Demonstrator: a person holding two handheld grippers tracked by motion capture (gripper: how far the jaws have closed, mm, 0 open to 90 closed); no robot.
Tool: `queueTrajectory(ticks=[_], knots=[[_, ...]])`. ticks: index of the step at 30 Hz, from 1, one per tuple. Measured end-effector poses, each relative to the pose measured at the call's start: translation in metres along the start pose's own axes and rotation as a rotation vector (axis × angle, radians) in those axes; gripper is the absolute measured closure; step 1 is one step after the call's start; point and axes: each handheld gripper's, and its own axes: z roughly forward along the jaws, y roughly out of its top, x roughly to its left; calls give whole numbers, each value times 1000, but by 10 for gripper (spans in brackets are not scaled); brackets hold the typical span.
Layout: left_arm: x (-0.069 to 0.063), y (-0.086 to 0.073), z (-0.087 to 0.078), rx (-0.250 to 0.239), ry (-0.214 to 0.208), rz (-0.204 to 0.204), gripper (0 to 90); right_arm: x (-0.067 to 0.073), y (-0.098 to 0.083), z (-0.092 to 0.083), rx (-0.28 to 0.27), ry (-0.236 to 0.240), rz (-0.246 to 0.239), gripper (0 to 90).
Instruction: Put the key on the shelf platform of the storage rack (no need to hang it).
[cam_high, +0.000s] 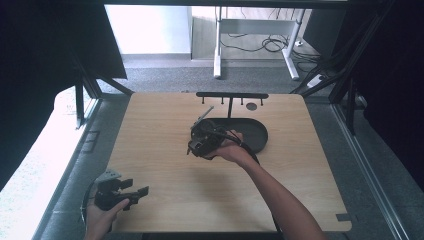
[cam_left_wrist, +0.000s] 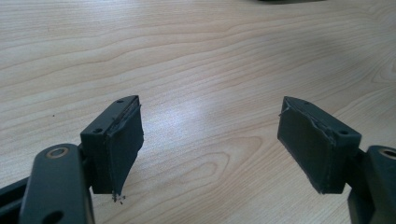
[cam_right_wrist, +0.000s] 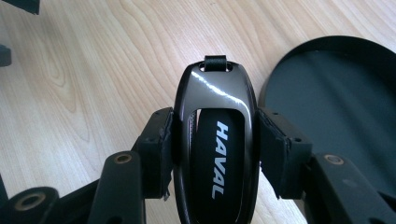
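a light wood-grain table (cam_high: 165, 200) with rounded corners is seen from the high view, sitting on grey carpet (cam_high: 160, 77). black frame struts (cam_high: 82, 85) are stood at both sides, and dark curtains (cam_high: 45, 60) are hung left and right. past the far edge, a white desk frame (cam_high: 218, 45) is parked on a paler floor with loose cables (cam_high: 270, 44) trailing around it.

near the far edge, a black stand (cam_high: 231, 96) with a crossbar and small hooks is set upright, with a dark oval tray (cam_high: 255, 131) laid at its foot, roughly mid-table toward the far side.

the right gripper (cam_high: 202, 140) is held over the left end of that tray. in the right gripper view its jaws are pressed on both sides of a glossy dark key fob (cam_right_wrist: 215, 140), marked "haval" in white, with a little strap loop at the top. so the right gripper (cam_right_wrist: 215, 144) is clamped on the fob, with the tray's rim (cam_right_wrist: 327, 46) just to one side and bare wood under it.

the left gripper (cam_high: 131, 192) is held at the near left corner of the table. in the left gripper view its jaws are spread wide with nothing between them, just wood grain below the left gripper (cam_left_wrist: 210, 144). the pad (cam_left_wrist: 122, 149) edges look a bit frayed.
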Motion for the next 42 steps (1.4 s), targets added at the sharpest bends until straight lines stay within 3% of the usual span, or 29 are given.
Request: queueTrajectory(ticks=[14,42], knots=[[-1,0,0,-4,4,-2,227,-19,-11,-12,-19,-20,44,493],[-1,0,0,-4,3,-3,227,-46,-26,-16,14,-78,102,493]])
